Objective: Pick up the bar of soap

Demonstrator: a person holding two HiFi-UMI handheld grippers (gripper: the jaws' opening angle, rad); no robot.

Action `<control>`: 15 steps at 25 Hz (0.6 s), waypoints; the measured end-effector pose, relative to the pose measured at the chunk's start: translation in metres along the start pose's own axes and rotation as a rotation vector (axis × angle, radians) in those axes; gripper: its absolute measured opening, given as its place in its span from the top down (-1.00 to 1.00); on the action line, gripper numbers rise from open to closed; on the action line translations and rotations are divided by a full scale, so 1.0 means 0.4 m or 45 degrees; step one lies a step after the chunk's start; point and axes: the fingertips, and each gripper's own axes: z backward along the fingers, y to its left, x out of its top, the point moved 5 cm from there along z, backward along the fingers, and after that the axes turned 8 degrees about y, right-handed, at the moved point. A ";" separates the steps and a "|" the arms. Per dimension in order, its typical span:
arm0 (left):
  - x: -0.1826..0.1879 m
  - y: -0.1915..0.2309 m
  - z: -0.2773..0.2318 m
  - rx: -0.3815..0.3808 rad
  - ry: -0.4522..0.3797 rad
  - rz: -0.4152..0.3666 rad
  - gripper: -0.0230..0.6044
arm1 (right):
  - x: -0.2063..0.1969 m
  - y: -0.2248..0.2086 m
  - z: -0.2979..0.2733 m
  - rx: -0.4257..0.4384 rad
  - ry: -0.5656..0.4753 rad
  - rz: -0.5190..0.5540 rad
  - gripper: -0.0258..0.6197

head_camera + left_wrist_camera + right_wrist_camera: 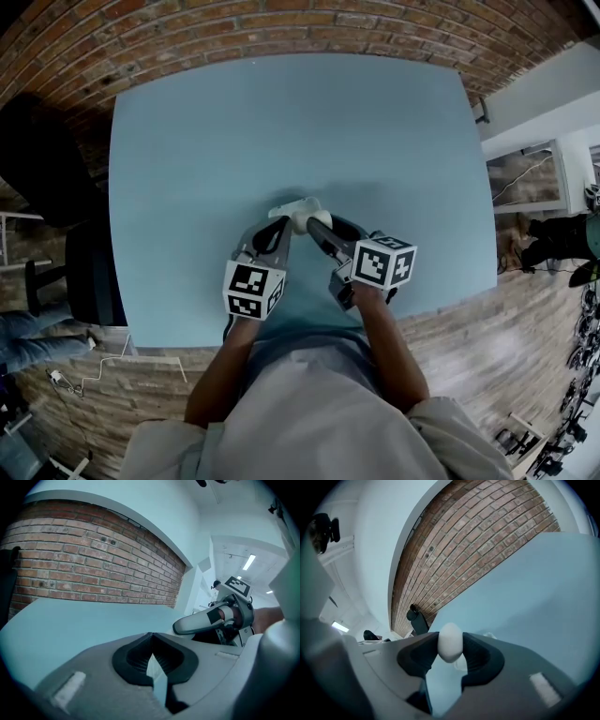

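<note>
Surroundings: blue table (187, 141). A brick wall (93, 564) runs behind its far edge, and a dark chair (47, 159) stands off its left side.

The left gripper (278, 223) and right gripper (314, 225) sit just beside each other over the table's near half, tips close together. Each carries a marker cube (253, 289) at its rear. The left gripper's jaws are closed tip to tip with nothing gripped. A thin pale sliver in the gap behind the tips is probably the table showing through.

Hidden or unclear: in the head view the two grippers cover most of the soap (450, 641), and only a white patch shows ahead of their tips. A pale scrap (489, 635) lies just past the right jaw. The jaw cuts most of it off, so I cannot tell what it is.

The soap is white and smooth, and egg-shaped seen end-on. It is clamped between the right gripper's dark pads (480, 656) at the tips and stands a little proud of them, above the table's near half.
</note>
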 end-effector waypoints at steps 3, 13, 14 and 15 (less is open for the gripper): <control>0.021 -0.009 0.011 -0.012 -0.029 0.003 0.93 | 0.014 0.017 0.017 0.006 -0.031 0.028 0.44; 0.081 -0.038 0.059 -0.032 -0.116 -0.011 0.93 | 0.053 0.079 0.077 0.060 -0.114 0.082 0.44; 0.085 -0.041 0.064 -0.034 -0.123 -0.012 0.93 | 0.056 0.086 0.082 0.066 -0.122 0.087 0.44; 0.090 -0.045 0.070 -0.035 -0.131 -0.013 0.93 | 0.059 0.092 0.086 0.070 -0.129 0.092 0.44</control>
